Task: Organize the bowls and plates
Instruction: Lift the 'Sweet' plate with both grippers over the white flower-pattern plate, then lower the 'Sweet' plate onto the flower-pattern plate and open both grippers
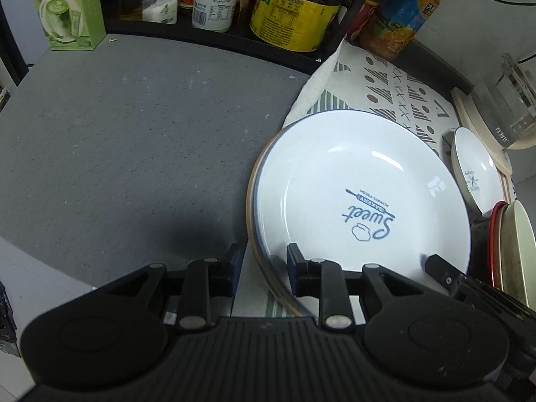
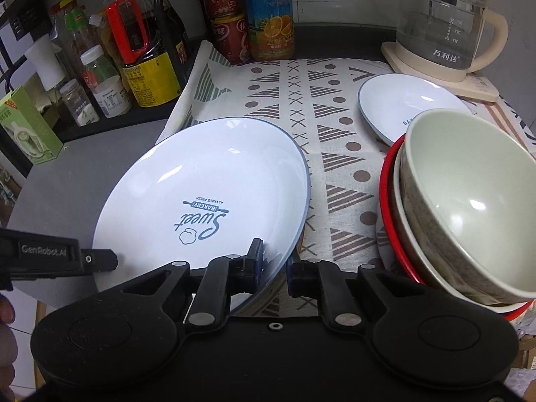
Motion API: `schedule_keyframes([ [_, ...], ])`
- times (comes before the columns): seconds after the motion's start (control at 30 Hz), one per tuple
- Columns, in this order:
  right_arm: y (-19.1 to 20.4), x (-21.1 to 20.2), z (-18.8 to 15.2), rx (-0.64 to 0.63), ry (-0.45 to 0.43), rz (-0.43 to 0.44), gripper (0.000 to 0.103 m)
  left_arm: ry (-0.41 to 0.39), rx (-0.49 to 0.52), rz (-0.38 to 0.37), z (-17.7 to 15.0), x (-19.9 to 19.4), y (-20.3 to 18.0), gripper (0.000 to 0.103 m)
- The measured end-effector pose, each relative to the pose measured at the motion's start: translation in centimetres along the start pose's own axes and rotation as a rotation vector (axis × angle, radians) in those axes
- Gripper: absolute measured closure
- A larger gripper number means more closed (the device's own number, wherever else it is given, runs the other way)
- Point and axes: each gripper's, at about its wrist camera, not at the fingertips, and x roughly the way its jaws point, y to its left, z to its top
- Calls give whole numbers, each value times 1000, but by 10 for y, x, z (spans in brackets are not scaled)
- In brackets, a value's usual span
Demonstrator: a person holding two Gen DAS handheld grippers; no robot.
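Note:
A large white plate [image 1: 361, 187] with blue "Sweet Bakery" print lies half on the patterned cloth, half on the grey counter; it also shows in the right wrist view [image 2: 201, 197]. My left gripper [image 1: 263, 268] straddles its near left rim, fingers apart with a gap to the rim. My right gripper [image 2: 274, 264] straddles its near right rim, fingers close to the rim. A smaller white plate [image 2: 402, 107] lies further back. A stack of bowls [image 2: 469, 207], pale green on top, red-rimmed below, sits at the right.
A glass kettle [image 2: 442, 23] stands on its base at the back right. Bottles and cans [image 2: 268, 13] line the back and a black rack at the left. A green box [image 1: 67, 6] stands at the counter's far left. The patterned cloth [image 2: 318, 117] covers the right side.

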Motion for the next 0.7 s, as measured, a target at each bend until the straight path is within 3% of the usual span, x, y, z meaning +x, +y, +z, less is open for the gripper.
schedule_keyframes([
  [0.53,2,14,-3,6,64,-40,84,2,-7,-8,-2,5,7,77],
  [0.7,-3,-6,11,2,9,-23,79,-19,7,19,5,-6,6,77],
])
